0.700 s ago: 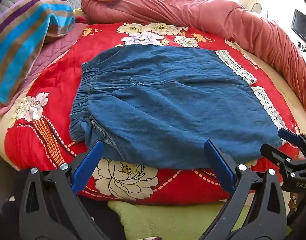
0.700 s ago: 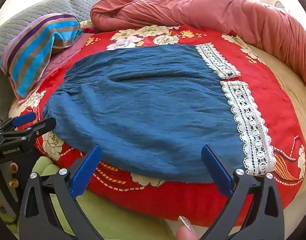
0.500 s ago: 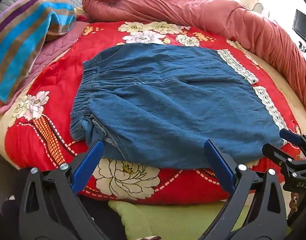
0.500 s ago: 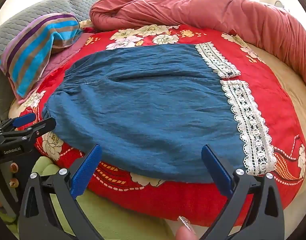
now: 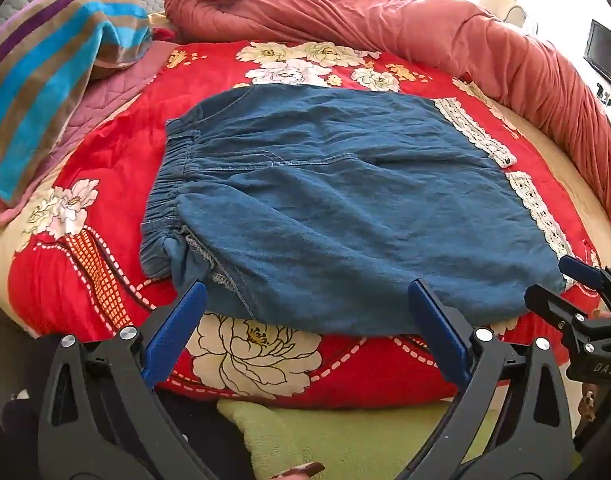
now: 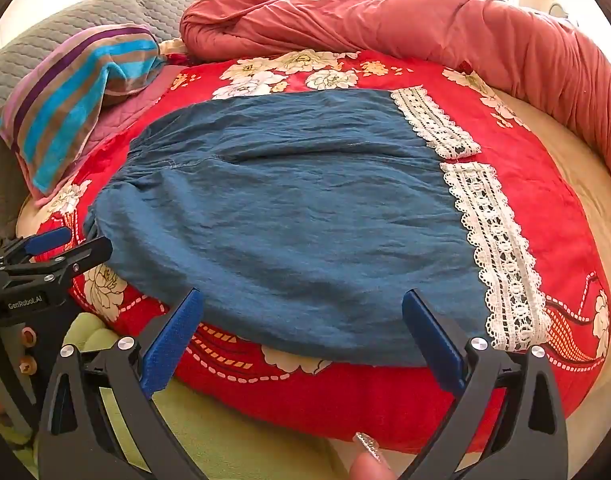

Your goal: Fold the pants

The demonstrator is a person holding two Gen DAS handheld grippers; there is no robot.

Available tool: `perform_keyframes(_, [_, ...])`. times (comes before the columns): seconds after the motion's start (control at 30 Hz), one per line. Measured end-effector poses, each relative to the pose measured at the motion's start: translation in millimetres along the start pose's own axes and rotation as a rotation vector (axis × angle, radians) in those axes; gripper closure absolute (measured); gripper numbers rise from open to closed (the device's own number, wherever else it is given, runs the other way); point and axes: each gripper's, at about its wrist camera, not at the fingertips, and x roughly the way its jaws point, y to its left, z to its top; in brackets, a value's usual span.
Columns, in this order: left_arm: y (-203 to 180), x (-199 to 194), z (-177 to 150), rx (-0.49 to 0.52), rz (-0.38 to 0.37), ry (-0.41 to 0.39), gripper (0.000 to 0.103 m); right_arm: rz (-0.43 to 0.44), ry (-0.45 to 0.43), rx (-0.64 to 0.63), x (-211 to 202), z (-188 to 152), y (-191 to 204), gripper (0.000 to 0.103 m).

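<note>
Blue denim pants [image 5: 337, 208] with white lace hems [image 6: 493, 252] lie spread flat on a red floral quilt [image 5: 105, 168] in the middle of the bed, reaching its near edge. The left gripper [image 5: 305, 316] and right gripper [image 6: 303, 316] both hang over that near edge, jaws spread wide, holding nothing. A striped towel [image 5: 45, 80] lies at the far left corner.

Bedroom, quilt [image 5: 117, 168], pillow [image 6: 105, 8], rolled duvet [image 6: 425, 20]
</note>
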Motion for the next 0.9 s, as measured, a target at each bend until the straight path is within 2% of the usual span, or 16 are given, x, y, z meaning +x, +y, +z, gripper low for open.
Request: perform_keyframes(0.9, [4.7,-0.2,-1.8,-0.003,0.003,0.002,0.009,-0.005,-0.010,-0.012,-2.4,4.7,5.3,0.004])
